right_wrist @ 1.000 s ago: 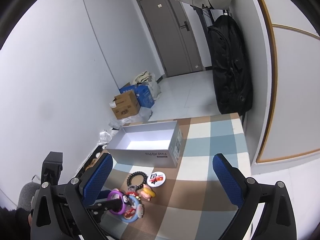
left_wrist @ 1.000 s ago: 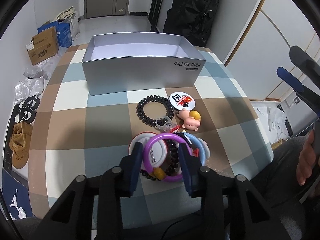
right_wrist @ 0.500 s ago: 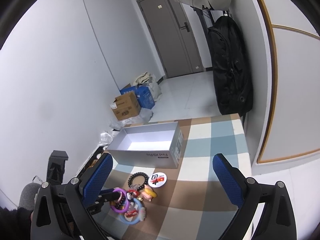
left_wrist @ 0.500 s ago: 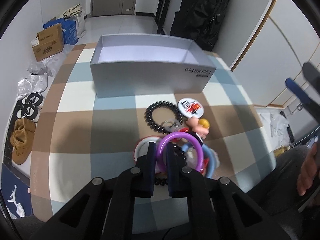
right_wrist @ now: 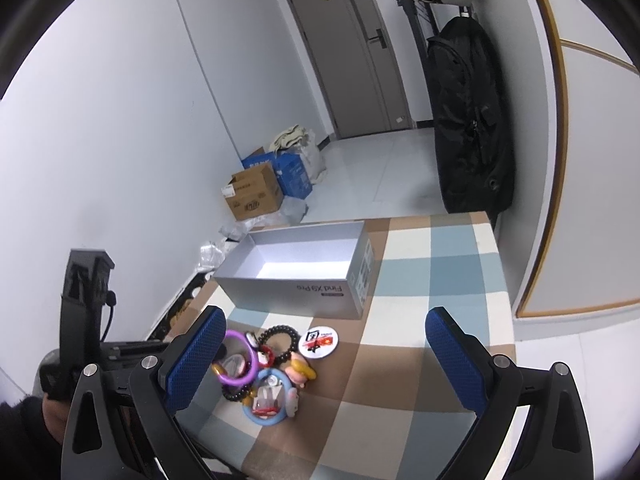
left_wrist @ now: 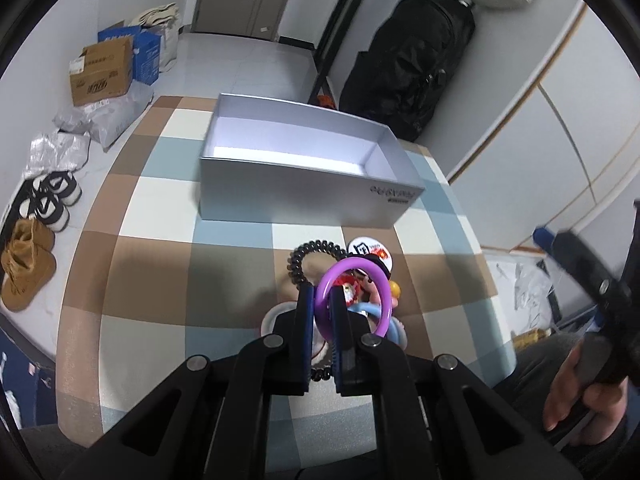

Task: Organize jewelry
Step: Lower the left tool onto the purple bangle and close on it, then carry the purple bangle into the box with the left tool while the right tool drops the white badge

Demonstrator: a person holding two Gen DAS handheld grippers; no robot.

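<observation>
A checked tablecloth (left_wrist: pixel 132 248) in brown, blue and cream covers the table. An open silver-grey box (left_wrist: pixel 304 196) stands on its far half, printed wall facing the trinkets, interior white.

The left gripper (left_wrist: pixel 321 312) is clamped on the near rim of a purple bangle (left_wrist: pixel 384 292); both blue pads press the ring, which stands tilted up above the pile. In the right wrist view the same purple bangle (right_wrist: pixel 244 362) sits partly behind the right gripper's left finger.

The right gripper (right_wrist: pixel 324 360) is spread wide and grips nothing; its fingers (right_wrist: pixel 452 352) hang above the cloth on either side of the pile.

The remaining items lie clustered just in front of the box. A light-blue ring (right_wrist: pixel 266 400) with small cartoon charms lies nearest the cameras. A black coiled hair tie (right_wrist: pixel 280 340) lies beside a round white badge (right_wrist: pixel 318 342), the badge closest to the box. A pink-and-yellow figurine (right_wrist: pixel 300 370) rests between the badge and the blue ring. A dark beaded bracelet (right_wrist: pixel 236 392) with one amber bead lies under the bangle.
</observation>
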